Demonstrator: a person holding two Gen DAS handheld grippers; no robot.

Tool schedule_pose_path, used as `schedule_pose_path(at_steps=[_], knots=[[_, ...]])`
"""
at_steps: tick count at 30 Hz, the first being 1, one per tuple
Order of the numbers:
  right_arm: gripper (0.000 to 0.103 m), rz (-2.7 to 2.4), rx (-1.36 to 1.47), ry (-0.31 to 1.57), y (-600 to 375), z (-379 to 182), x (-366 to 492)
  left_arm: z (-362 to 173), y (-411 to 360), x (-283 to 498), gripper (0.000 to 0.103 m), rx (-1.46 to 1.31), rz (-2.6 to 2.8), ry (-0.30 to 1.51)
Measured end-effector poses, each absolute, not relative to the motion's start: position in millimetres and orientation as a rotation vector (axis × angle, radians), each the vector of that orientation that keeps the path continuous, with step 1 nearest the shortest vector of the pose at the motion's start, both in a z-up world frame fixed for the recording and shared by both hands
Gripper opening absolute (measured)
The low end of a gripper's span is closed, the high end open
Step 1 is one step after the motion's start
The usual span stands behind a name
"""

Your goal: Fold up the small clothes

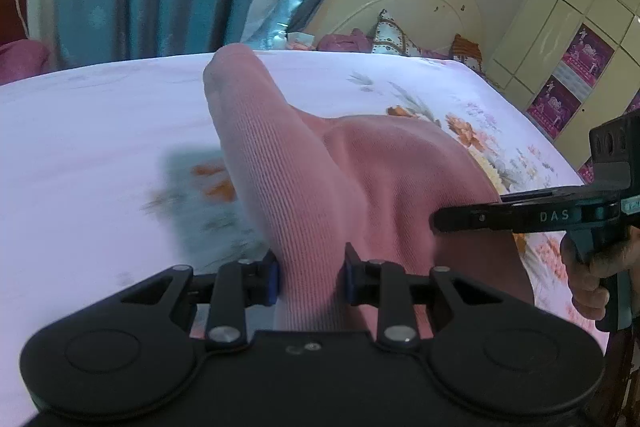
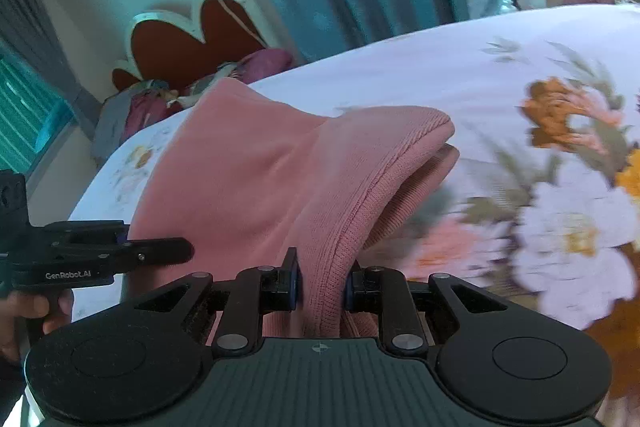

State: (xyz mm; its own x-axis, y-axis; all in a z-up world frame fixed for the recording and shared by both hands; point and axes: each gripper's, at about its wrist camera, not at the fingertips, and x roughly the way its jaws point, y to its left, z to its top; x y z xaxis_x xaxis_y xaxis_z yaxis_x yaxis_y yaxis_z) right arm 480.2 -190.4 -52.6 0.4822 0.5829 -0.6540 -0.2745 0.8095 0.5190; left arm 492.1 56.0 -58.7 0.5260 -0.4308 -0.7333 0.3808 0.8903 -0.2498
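Pink knit garment (image 1: 360, 179) soft, light, drapey; likely stretches, sags; left gripper (image 1: 311, 277) pinches ribbed edge; right gripper (image 2: 322, 285) pinches hem; hold ribbing, not loose middle.

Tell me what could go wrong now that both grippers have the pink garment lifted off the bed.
The left gripper and right gripper each pinch only a narrow bunch of the pink garment, so an edge might slip out. The free end sticks up loosely and could flop into a crooked fold. Cloth sagging between the grippers may drag on the bedsheet.
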Motion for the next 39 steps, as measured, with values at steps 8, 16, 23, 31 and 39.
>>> schedule_pose_path(at_steps=[8, 16, 23, 31, 39], knots=[[0.02, 0.608, 0.366, 0.943, -104.7, -54.2, 478.2, -57.1, 133.1, 472.2, 0.028, -0.079, -0.45, 0.912], [0.02, 0.608, 0.299, 1.002, -50.4, -87.8, 495.2, -99.5, 195.4, 479.3, 0.037, -0.159, -0.383, 0.977], [0.021, 0.547, 0.399, 1.077, -57.8, -141.0, 508.1, -137.0, 218.6, 477.4, 0.049, -0.316, -0.332, 0.972], [0.036, 0.505, 0.455, 1.022, -79.2, -125.3, 519.7, -121.6, 230.5, 480.6, 0.056, -0.329, -0.314, 0.871], [0.017, 0.452, 0.217, 0.997, -53.4, -136.2, 554.9, -141.6, 224.7, 515.4, 0.055, -0.385, -0.239, 0.935]])
